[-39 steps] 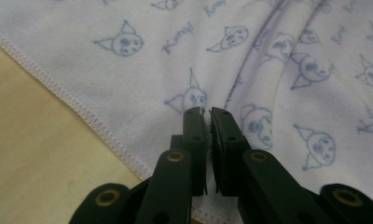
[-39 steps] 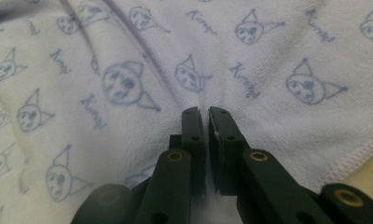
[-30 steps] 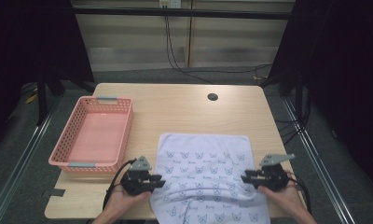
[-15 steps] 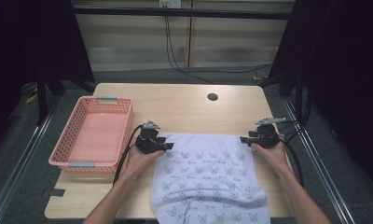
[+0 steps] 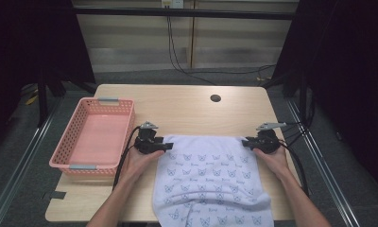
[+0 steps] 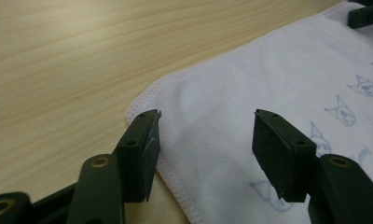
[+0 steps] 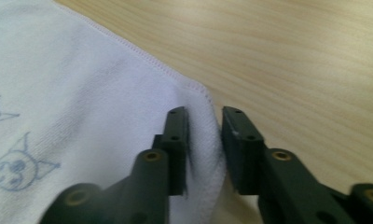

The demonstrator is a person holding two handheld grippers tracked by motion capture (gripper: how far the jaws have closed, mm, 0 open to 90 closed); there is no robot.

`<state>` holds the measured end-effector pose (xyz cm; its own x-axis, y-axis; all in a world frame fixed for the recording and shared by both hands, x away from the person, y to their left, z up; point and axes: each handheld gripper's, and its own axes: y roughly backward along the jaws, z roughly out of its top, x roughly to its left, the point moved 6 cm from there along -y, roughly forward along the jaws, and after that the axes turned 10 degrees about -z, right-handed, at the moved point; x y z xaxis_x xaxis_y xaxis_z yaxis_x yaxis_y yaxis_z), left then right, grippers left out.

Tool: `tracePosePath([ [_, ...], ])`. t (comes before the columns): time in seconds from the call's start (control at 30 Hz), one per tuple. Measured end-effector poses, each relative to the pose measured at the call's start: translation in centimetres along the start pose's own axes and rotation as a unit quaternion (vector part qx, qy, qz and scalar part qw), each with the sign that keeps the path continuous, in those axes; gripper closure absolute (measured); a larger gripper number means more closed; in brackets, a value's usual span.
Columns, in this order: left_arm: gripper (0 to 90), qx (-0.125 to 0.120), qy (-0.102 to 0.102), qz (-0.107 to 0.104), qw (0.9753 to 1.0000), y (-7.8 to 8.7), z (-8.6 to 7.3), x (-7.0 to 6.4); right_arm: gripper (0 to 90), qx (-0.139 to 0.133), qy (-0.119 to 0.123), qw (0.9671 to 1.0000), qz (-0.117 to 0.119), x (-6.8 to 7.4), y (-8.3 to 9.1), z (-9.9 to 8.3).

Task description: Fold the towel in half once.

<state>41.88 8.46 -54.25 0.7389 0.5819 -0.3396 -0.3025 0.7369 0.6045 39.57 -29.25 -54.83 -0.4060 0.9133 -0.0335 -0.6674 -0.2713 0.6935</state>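
Left gripper (image 6: pixel 203 154) is wide open; right gripper (image 7: pixel 204 149) barely pinches the towel (image 5: pixel 210 179). Letting go; next, fold it.

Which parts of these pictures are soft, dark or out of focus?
High view: evenly lit table, surroundings nearly black. Left gripper view: jaws near the lens slightly soft, towel hem sharp, far prints blurred. Right gripper view: jaws and towel print blurred, wood grain smeared.
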Motion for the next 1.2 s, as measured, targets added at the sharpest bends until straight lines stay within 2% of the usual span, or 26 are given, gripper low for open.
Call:
tracePosePath([
  [0.07,39.4,-0.002,0.001,-0.01,0.9999,0.0,-0.3,0.2,82.6,0.002,0.001,0.9999,0.012,0.2,0.1,-0.1],
  [0.17,42.1,-0.004,-0.004,0.003,1.0,-0.2,-0.2,0.4,85.0,0.005,-0.003,0.9999,0.015,0.4,0.1,0.0],
  [0.23,45.4,-0.005,-0.013,0.004,0.9999,-0.4,0.0,0.4,85.1,0.004,-0.007,0.9998,0.02,0.3,0.0,0.0],
  [0.27,46.4,0.0,-0.024,0.003,0.9997,-0.6,0.1,0.4,85.1,0.002,-0.006,0.9998,0.021,0.3,0.0,0.0],
  [0.3,50.1,0.0,-0.027,-0.004,0.9996,-0.7,0.1,0.2,85.0,0.003,-0.007,0.9998,0.021,0.3,0.0,0.0],
  [0.37,57.9,0.013,-0.057,0.009,0.9983,-0.9,0.1,-0.1,85.0,0.002,-0.009,0.9997,0.024,0.3,0.0,0.1],
  [0.4,66.2,0.01,-0.045,-0.005,0.9989,-1.1,0.1,-0.3,85.0,0.002,-0.011,0.9996,0.025,0.4,0.1,0.1],
  [0.43,78.5,0.008,-0.046,-0.006,0.9989,-1.2,0.1,-0.2,85.0,0.0,-0.014,0.9995,0.029,0.3,0.1,0.2],
  [0.47,84.7,0.004,-0.037,-0.016,0.9992,-1.2,0.1,-0.1,85.0,-0.003,-0.016,0.9994,0.03,0.3,0.2,0.3],
  [0.5,85.7,0.003,-0.024,-0.024,0.9994,-1.2,0.2,0.0,85.0,-0.005,-0.02,0.9993,0.031,0.2,0.3,0.4],
  [0.53,86.4,0.001,-0.024,-0.022,0.9995,-1.1,0.3,-0.1,85.1,-0.008,-0.025,0.9991,0.035,0.2,0.6,0.5],
  [0.6,86.8,-0.015,-0.028,-0.035,0.9989,-0.3,0.9,-0.6,85.2,-0.022,-0.031,0.9984,0.041,0.1,1.2,1.0],
  [0.67,86.8,-0.029,-0.03,-0.039,0.9983,0.7,1.5,-0.9,85.2,-0.041,-0.037,0.9973,0.049,-0.1,2.3,1.7],
  [0.73,86.8,-0.049,-0.033,-0.05,0.997,1.8,2.3,-1.5,85.2,-0.054,-0.039,0.9963,0.055,-0.2,3.1,2.4],
  [0.87,86.9,-0.074,-0.04,-0.056,0.9949,3.6,3.7,-2.3,85.2,-0.089,-0.043,0.993,0.065,-0.2,4.6,4.3],
  [1.07,86.9,-0.115,-0.043,-0.053,0.991,6.1,7.0,-1.9,85.3,-0.138,-0.054,0.9866,0.069,-1.2,7.2,7.9],
  [1.2,87.0,-0.132,-0.045,-0.051,0.9889,7.1,9.1,-1.4,85.4,-0.16,-0.056,0.9832,0.067,-2.1,8.4,10.4],
])
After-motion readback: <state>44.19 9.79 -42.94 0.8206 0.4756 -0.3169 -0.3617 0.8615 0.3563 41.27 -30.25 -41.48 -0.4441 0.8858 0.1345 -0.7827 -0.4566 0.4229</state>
